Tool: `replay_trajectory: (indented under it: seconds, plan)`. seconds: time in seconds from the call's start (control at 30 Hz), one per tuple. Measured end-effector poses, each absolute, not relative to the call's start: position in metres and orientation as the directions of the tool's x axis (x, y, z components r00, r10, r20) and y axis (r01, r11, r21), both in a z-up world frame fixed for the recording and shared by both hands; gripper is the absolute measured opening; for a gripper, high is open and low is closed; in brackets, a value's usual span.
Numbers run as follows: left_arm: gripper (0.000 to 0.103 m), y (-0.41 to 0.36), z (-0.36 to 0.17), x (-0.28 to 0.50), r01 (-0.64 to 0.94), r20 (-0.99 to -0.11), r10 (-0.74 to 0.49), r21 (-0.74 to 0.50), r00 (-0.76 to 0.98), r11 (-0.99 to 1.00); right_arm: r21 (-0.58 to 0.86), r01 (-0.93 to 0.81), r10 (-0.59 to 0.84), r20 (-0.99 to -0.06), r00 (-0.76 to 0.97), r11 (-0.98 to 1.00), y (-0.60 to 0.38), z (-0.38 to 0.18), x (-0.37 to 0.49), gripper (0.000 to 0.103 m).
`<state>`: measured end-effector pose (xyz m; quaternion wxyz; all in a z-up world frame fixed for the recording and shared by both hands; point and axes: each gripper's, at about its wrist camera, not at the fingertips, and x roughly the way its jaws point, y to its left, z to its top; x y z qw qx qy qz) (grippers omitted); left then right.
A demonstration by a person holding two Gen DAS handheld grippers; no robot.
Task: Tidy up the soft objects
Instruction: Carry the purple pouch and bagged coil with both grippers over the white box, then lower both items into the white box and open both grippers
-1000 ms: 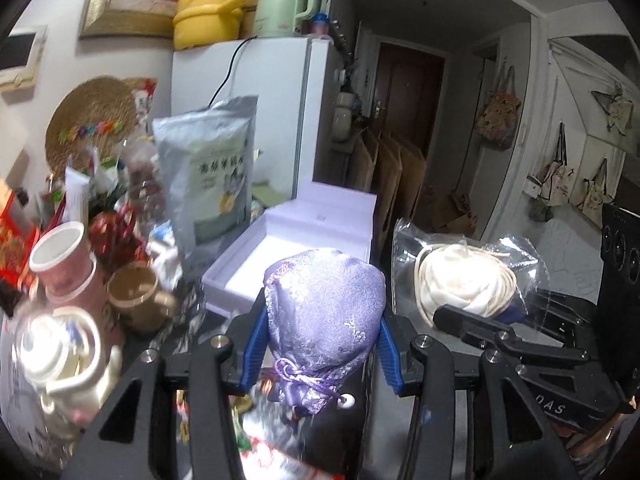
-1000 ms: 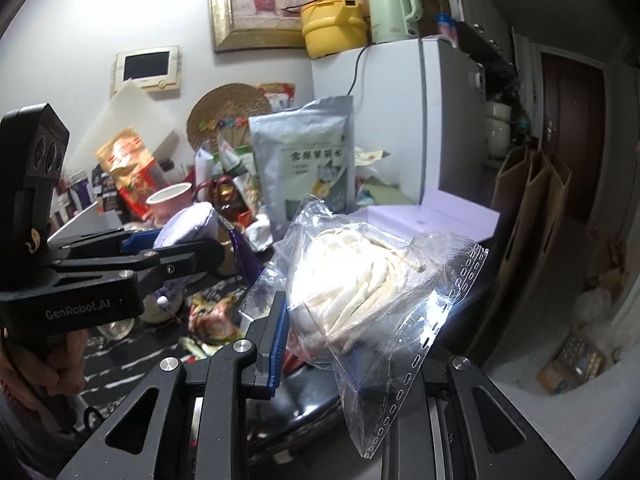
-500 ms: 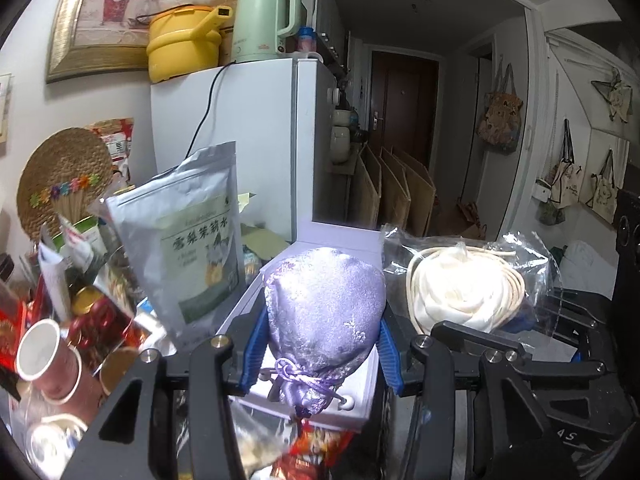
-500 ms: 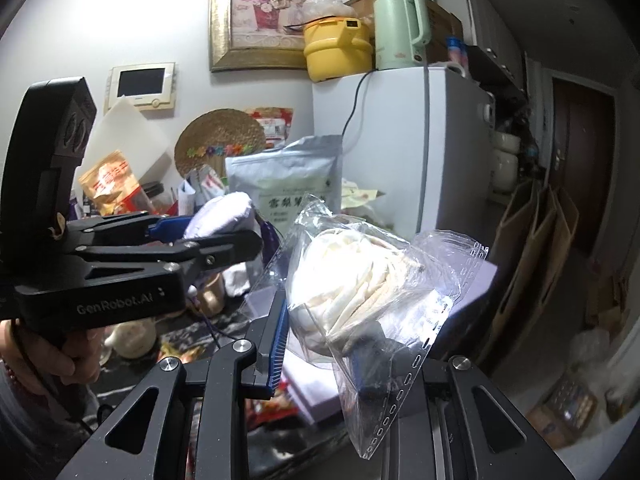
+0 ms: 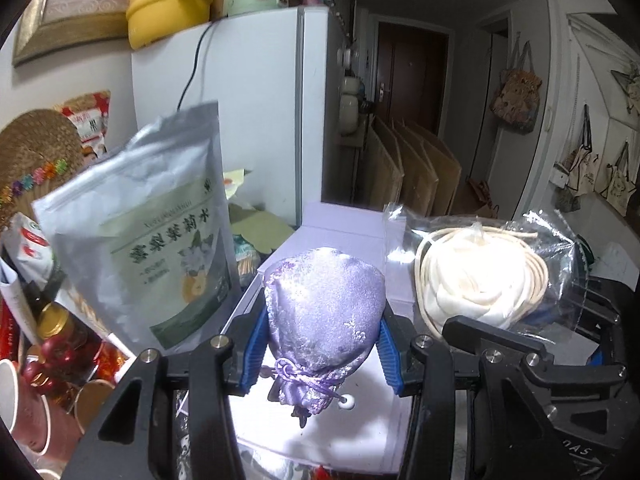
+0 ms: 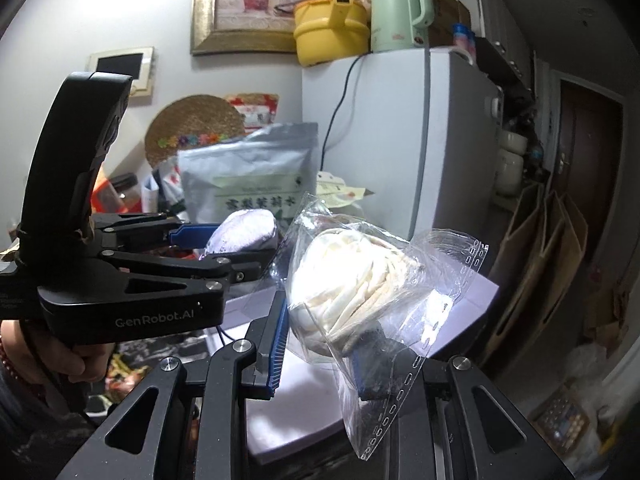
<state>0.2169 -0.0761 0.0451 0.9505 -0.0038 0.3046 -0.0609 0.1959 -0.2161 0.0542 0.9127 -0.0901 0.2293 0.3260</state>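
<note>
Purple pouch (image 5: 324, 312) sits clamped between the left gripper (image 5: 320, 344) jaws.

The open box (image 5: 344, 236) is the landmark: the foil pouch (image 5: 148, 240) stands left of it, the fridge (image 5: 248, 120) behind (kettle (image 6: 400, 8) and pot (image 6: 330, 26) on top), cardboard sheets (image 5: 412, 168) behind-right, pouch (image 5: 324, 316) and bagged coil (image 5: 476, 280) held over it.

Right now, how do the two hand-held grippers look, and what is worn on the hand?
Both the left gripper and the right gripper are black, angular frames with silver bolts and blue ribbed pads. The left one has a curved upright handle and the white lettering "GenRobot.AI". The hand below it wears a red bead bracelet.
</note>
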Motion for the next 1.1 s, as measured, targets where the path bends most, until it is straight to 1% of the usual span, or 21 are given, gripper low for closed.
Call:
replay_trajectory:
  seconds: [0.3,0.6,0.8,1.0,1.03,1.07,1.1]
  plan:
    - [0.047,-0.071,0.007,0.259,0.094,-0.655,-0.08,-0.014,0.751,0.995,-0.012,-0.642,0.534,-0.544,0.648,0.767,-0.203,0.025,0.238,0.026]
    - [0.047,-0.061,-0.033,0.293,0.073,-0.735,-0.07,-0.029,0.674,0.997,0.005,-0.652,0.509,-0.63,0.587,0.758,-0.19,-0.014,0.276,0.026]
    - [0.047,-0.055,-0.049,0.31,0.063,-0.763,-0.049,-0.011,0.644,0.998,0.091,-0.665,0.536,-0.677,0.505,0.742,-0.187,-0.032,0.3,0.027]
    - [0.047,-0.053,-0.059,0.322,0.044,-0.78,-0.035,-0.009,0.625,0.999,0.129,-0.665,0.537,-0.709,0.457,0.736,-0.182,-0.042,0.317,0.029]
    - [0.048,-0.053,-0.061,0.325,0.043,-0.787,-0.032,-0.006,0.616,0.999,0.133,-0.664,0.537,-0.713,0.452,0.736,-0.181,-0.044,0.319,0.031]
    - [0.048,-0.053,-0.063,0.327,0.041,-0.795,-0.029,-0.005,0.606,0.999,0.134,-0.662,0.533,-0.717,0.448,0.738,-0.181,-0.045,0.321,0.04]
    - [0.048,-0.052,-0.064,0.329,0.034,-0.801,-0.026,-0.007,0.598,0.999,0.133,-0.656,0.525,-0.723,0.449,0.743,-0.181,-0.046,0.323,0.046]
